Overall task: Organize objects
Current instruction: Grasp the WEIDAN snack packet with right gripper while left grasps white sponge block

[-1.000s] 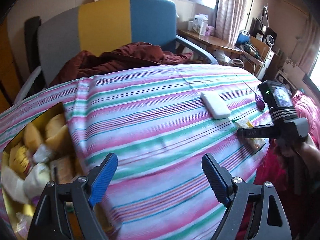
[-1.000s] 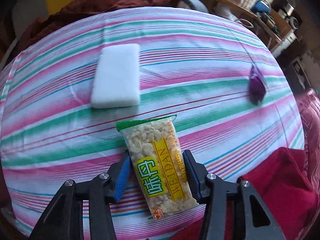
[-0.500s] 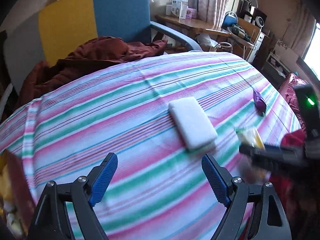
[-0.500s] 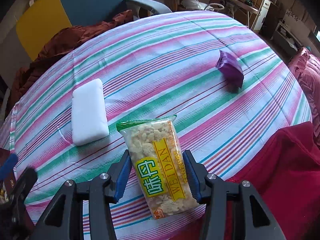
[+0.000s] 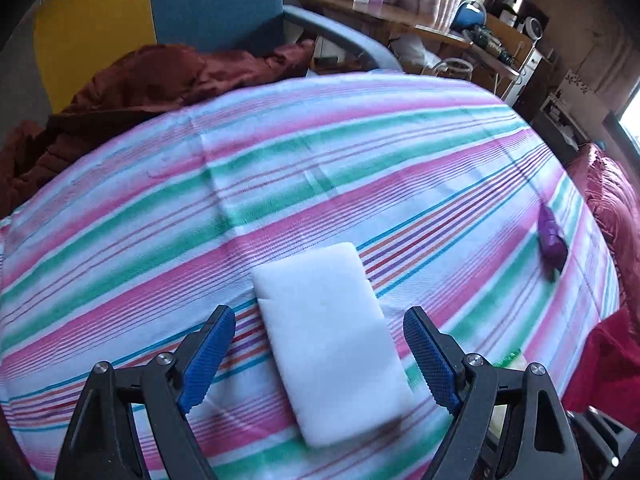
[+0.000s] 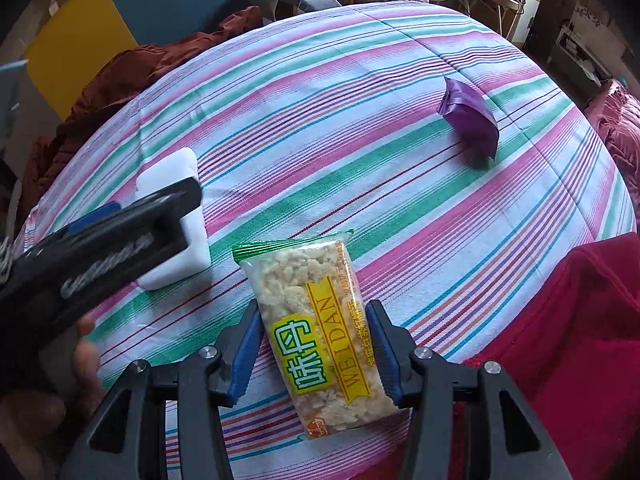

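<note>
White sponge block [image 5: 330, 342] lies flat on the striped tablecloth [image 5: 320, 168], between the spread fingers of the left gripper [image 5: 318, 354], with the purple packet [image 6: 470, 120] well apart from it. The right gripper [image 6: 314, 350] is clamped on the snack bar [image 6: 320, 330] just beside the block. To grip well, I'd lower the left fingers astride the block's long sides, then close gently.

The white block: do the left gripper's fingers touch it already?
Apart. In the left wrist view the left gripper straddles the white block, with striped cloth visible between each pad and the block.
</note>
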Available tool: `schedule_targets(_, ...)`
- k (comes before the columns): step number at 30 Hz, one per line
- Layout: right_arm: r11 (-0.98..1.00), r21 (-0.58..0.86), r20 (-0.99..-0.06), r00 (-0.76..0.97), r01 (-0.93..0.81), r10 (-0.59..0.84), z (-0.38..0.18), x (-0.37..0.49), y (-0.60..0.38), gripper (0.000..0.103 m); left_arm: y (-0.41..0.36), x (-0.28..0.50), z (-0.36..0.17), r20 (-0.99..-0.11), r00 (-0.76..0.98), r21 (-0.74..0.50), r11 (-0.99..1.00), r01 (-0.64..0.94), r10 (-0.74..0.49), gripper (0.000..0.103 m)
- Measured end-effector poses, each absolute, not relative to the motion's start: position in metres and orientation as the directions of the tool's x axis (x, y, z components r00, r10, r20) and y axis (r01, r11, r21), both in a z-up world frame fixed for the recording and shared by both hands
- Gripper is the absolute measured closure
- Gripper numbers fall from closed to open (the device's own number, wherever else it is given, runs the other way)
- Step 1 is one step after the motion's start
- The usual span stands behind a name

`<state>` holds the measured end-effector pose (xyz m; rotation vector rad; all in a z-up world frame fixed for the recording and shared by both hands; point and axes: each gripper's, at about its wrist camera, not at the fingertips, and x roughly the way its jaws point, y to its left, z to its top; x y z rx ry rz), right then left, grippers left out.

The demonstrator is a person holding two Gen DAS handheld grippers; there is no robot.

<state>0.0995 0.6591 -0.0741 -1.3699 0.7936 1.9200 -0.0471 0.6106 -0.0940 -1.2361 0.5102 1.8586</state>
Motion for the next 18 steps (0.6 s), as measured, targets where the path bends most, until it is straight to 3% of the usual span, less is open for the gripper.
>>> schedule_targets(3,-0.622,0.099,-0.957,-0.246,-0.776,0.155,-0.075,0.097,0.658,0.051,0.607,-0.043,-0.099,-0.874,-0.237,-0.048,-0.560,-0.827,0.425,0.025)
schedule_targets(4,-0.627,0.099,-0.956,-0.248,-0.773,0.155,-0.075,0.097,0.658,0.051,0.603,-0.040,-0.099,-0.862,-0.245,-0.042,-0.545,-0.837,0.443,0.029)
schedule_targets(5,-0.630,0.100,-0.956,-0.250,-0.770,0.153,-0.075,0.096,0.657,0.051,0.597,-0.037,-0.098,-0.853,-0.241,-0.051,-0.533,-0.844,0.463,0.041)
schedule_targets(6,-0.635,0.102,-0.956,-0.253,-0.766,0.151,-0.075,0.095,0.656,0.051,0.589,-0.034,-0.097,-0.847,-0.243,-0.052,-0.529,-0.847,0.473,0.044)
schedule_targets(18,-0.801,0.144,-0.931,-0.354,-0.581,0.089,-0.063,0.068,0.614,0.051,0.429,-0.024,-0.096,-0.820,-0.367,-0.042,-0.685,-0.727,0.439,0.043)
